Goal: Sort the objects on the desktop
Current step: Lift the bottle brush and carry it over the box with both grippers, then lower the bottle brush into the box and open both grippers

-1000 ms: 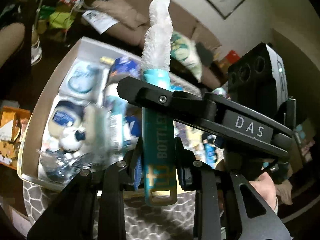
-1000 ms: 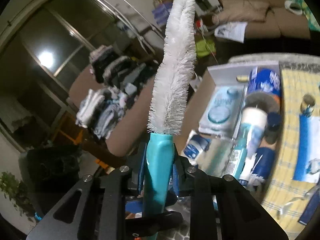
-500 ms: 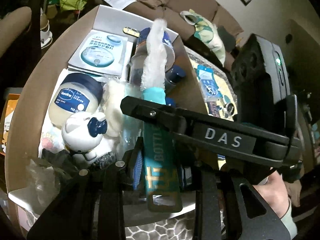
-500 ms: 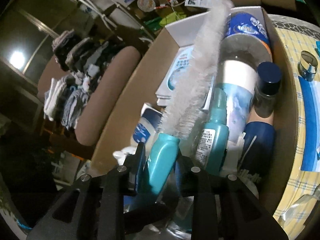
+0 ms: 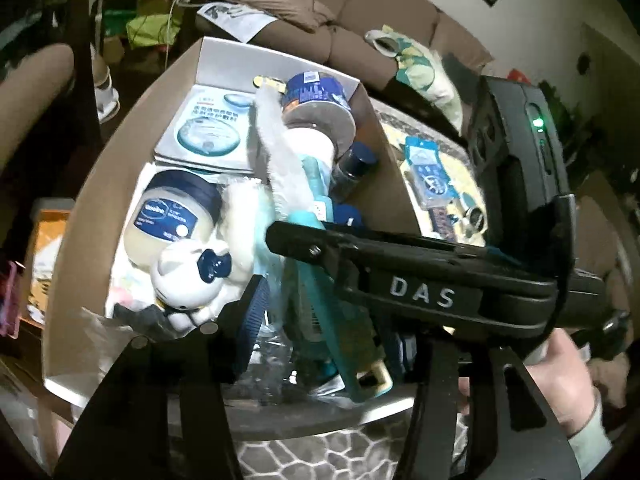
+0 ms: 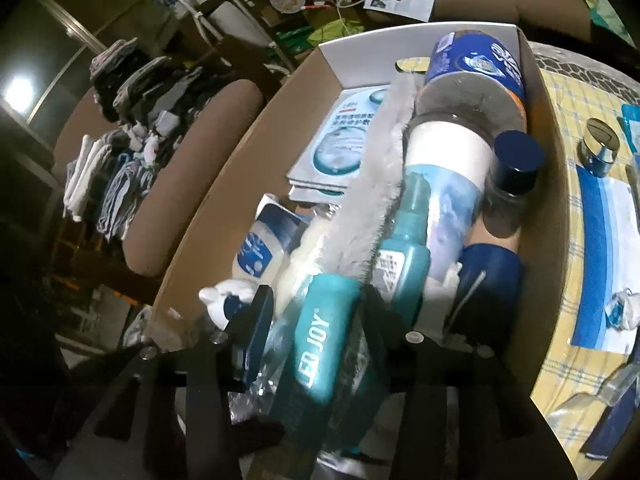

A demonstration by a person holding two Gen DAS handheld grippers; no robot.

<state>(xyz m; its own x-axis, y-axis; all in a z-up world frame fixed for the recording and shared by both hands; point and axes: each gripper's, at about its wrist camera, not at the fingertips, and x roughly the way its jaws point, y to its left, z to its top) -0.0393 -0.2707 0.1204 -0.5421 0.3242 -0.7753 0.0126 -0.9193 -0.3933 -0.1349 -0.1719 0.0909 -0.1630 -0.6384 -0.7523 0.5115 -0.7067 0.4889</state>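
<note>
Cardboard box (image 5: pixel 100 184): open-topped, brown outside and white on its far inner wall, crowded with toiletries; both grippers point down into it.
Vaseline jar (image 5: pixel 172 216): lies on its side at the left of the box, dark blue lid, pale yellow contents.
White figurine (image 5: pixel 188 280): small white toy with a dark blue nose, just in front of the jar, beside the left gripper's left finger.
Face-mask packets (image 5: pixel 208 128): flat white and teal sachets stacked at the far left of the box floor.
Bottle brush (image 6: pixel 324 344): teal handle with white fluffy bristles; lies slanted on top of the box contents, bristles toward the far wall, handle toward the cameras.
Left gripper (image 5: pixel 320 320): jaws opening, set narrowly apart; the brush handle's end runs between them, and the pads stand clear of it.
Right gripper (image 6: pixel 316 320): jaws opening, a moderate gap; the handle's upper part lies between the pads, with space showing at the sides.
Blue-capped canister (image 6: pixel 476 80): large cylinder on its side at the far right of the box.
Small dark bottle (image 6: pixel 514 168): dark blue cap, against the right wall.
Hand (image 5: pixel 560 368): grips the right gripper's body, at the lower right of the left wrist view.
Chequered cloth (image 6: pixel 568 128): yellow, on the table right of the box, strewn with small items.
</note>
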